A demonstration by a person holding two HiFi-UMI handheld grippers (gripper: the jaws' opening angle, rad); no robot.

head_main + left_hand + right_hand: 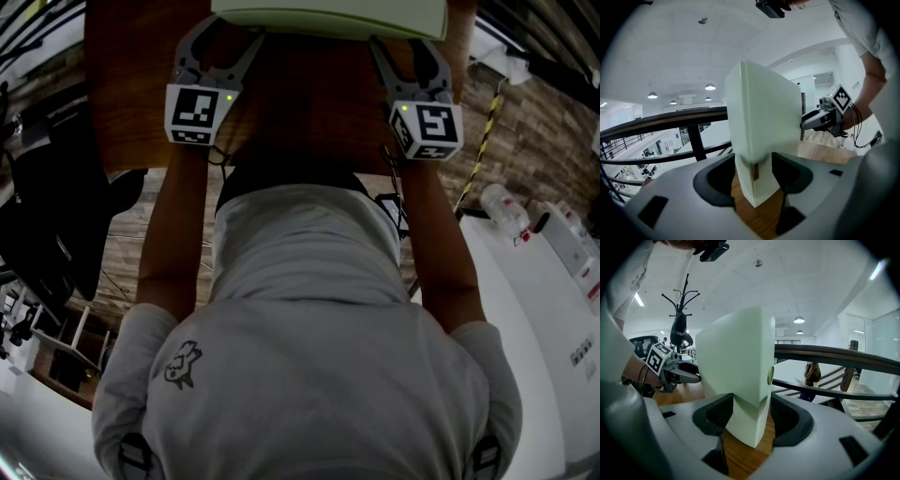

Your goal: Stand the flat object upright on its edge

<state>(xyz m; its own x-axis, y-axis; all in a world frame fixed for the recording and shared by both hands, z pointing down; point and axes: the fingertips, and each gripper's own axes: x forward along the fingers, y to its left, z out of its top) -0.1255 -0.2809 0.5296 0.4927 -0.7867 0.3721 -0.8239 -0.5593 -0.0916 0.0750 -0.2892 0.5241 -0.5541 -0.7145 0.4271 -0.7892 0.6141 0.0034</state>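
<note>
On the wooden table (309,94), which fills the far half of the head view, the flat object (328,17) stands upright on its long edge, a pale green slab running left to right along the far side. Nearer, the person's grey shirt (309,356) takes up most of that view, with both bare forearms reaching out toward the slab's two ends. A dark railing (661,124) crosses behind the table, and a white counter (525,309) lies to the right. The left gripper (230,28) sits at the slab's left end. In its own view the left gripper (753,159) has its jaws spread wide, one on each side of the flat object (764,117), close against both faces, while the slab's lower corner rests on the wood between them. The right gripper (405,42) is at the right end. In its own view the right gripper (752,401) pinches the flat object (736,352) across its thickness. Each gripper shows in the other's view, beyond the slab. The marker cubes (199,112) sit just behind the jaws. A clear bottle (502,208) lies on the counter. A small brown mark (754,171) shows low on the slab's left end, and a round green sticker (770,374) on its right end.
</note>
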